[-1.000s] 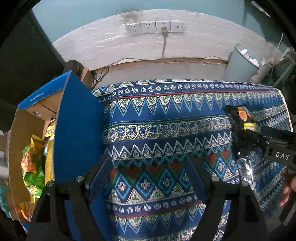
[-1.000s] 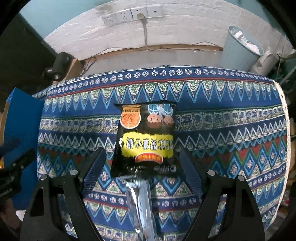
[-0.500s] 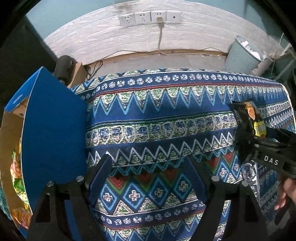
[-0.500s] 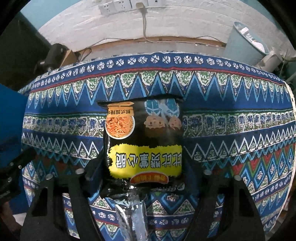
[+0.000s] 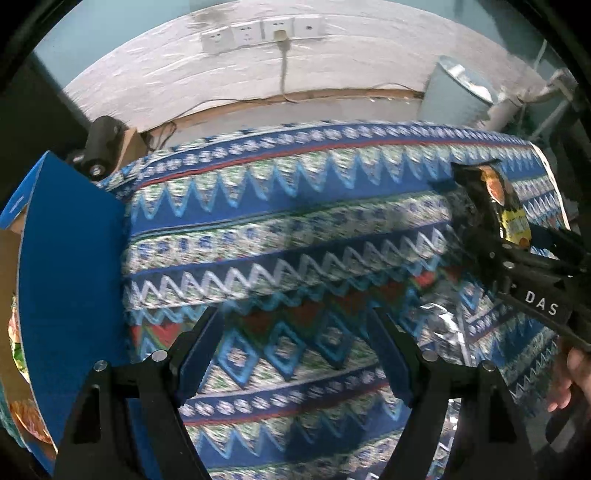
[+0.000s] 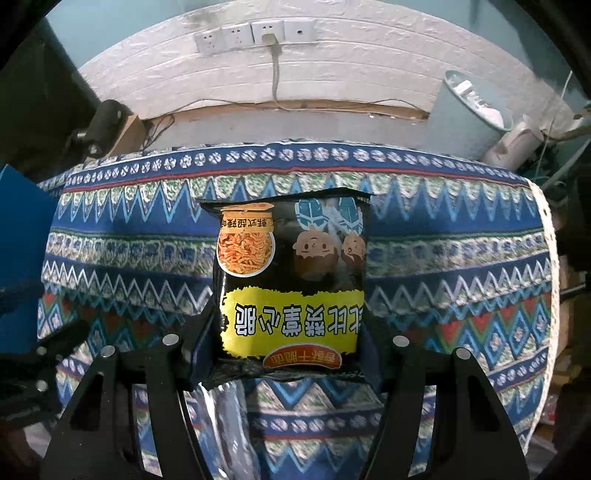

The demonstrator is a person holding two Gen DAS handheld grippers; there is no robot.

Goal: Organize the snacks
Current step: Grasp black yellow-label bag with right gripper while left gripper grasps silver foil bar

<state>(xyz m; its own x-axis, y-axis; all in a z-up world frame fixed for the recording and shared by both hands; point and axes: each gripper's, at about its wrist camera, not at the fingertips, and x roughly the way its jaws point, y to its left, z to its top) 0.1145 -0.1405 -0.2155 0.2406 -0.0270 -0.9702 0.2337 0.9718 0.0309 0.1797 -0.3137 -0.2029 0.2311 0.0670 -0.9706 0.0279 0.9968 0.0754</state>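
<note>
A black snack bag with a yellow label sits between the fingers of my right gripper, which is shut on its lower edge and holds it above the patterned tablecloth. The bag and the right gripper also show at the right of the left wrist view. My left gripper is open and empty above the cloth. A cardboard box with a blue flap stands at the table's left end, with snack packets inside.
A pale blue waste bin stands on the floor behind the table at the right. A white brick wall with sockets and a hanging cable is behind. A black object sits by the box's far corner.
The snack bag has come closer between the right gripper's fingers, which have closed on it. The left gripper has swung right, so the box has slid toward the left edge of its view.
</note>
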